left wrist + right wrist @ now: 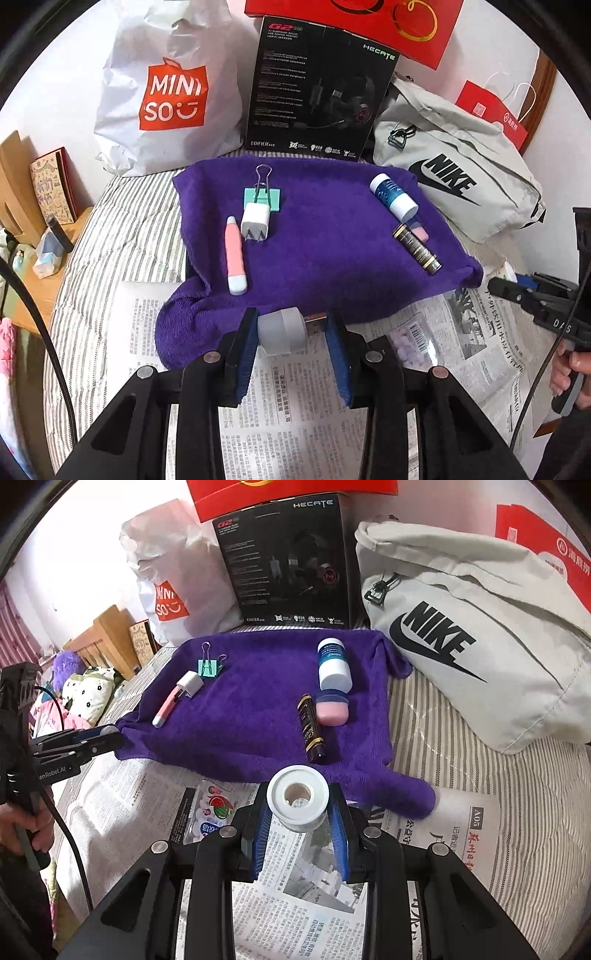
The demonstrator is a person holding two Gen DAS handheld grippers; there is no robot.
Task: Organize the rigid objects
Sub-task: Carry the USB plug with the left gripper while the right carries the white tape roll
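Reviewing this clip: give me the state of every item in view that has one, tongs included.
Left tongs: shut on frosted USB plug.
Frosted USB plug: held, above the towel's near edge.
Right tongs: shut on white tape roll.
White tape roll: held, hole facing the camera.
Binder clip: lying on the purple towel.
White charger: lying, prongs toward the camera.
Blue-and-white bottle: lying.
Black tube: lying.

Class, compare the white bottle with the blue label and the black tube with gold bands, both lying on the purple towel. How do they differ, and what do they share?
The white bottle is fat and stubby; the black tube is slim and long. The bottle is white with a blue label; the tube is dark with gold trim. The bottle lies farther back on the purple towel; the tube lies nearer the grippers. Both are cylinders lying on their sides, ungripped.
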